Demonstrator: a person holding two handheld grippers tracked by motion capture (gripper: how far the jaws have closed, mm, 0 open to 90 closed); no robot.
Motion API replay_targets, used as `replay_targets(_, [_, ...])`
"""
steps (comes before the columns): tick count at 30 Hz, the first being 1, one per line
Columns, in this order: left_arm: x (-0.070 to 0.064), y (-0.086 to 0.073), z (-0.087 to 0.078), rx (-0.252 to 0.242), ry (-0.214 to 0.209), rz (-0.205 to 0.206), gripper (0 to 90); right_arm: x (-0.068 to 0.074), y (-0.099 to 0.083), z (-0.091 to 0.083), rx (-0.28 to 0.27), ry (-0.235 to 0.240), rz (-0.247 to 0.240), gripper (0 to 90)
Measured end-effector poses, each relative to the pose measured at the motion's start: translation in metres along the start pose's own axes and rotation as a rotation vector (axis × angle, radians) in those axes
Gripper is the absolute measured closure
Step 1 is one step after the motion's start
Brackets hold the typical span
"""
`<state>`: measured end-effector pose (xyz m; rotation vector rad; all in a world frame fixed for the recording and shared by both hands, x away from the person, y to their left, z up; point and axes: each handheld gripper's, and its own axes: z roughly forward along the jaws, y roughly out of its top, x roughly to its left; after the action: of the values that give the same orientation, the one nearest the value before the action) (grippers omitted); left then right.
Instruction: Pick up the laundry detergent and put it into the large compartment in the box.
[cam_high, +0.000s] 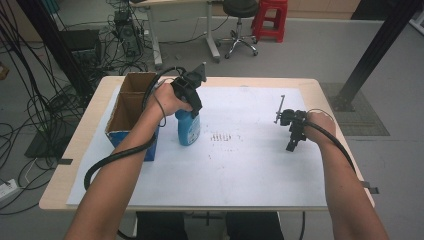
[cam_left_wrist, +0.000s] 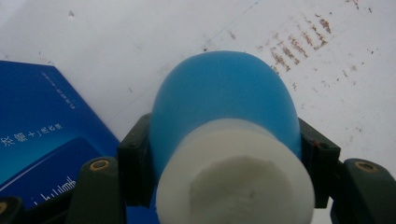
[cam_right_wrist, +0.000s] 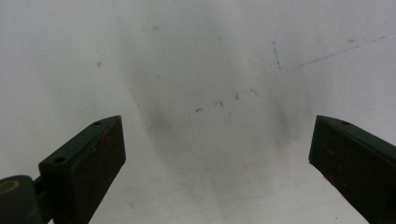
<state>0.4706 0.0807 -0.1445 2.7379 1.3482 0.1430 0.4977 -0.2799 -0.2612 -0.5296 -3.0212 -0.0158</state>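
Bottle (cam_left_wrist: 224, 98) white cap in L fingers, box (cam_high: 131, 107) beside

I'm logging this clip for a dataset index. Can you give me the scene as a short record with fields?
setting: table covered with a white sheet
held thing: blue bottle with a white cap, upright on the sheet
left gripper: shut on the bottle, one jaw on each side below the cap
right gripper: open, nothing between its jaws, over bare sheet
nearby: open cardboard box with blue sides, close beside the bottle on its left
marks: brownish specks on the sheet to the right of the bottle
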Motion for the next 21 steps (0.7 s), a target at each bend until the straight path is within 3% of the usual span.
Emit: replay_targets(21, [0.0000, -0.0023, 0.0001, -0.009, 0.001, -0.001, 36.8, 0.0022, 0.0027, -0.0019, 0.004, -0.003, -0.006, 3.5])
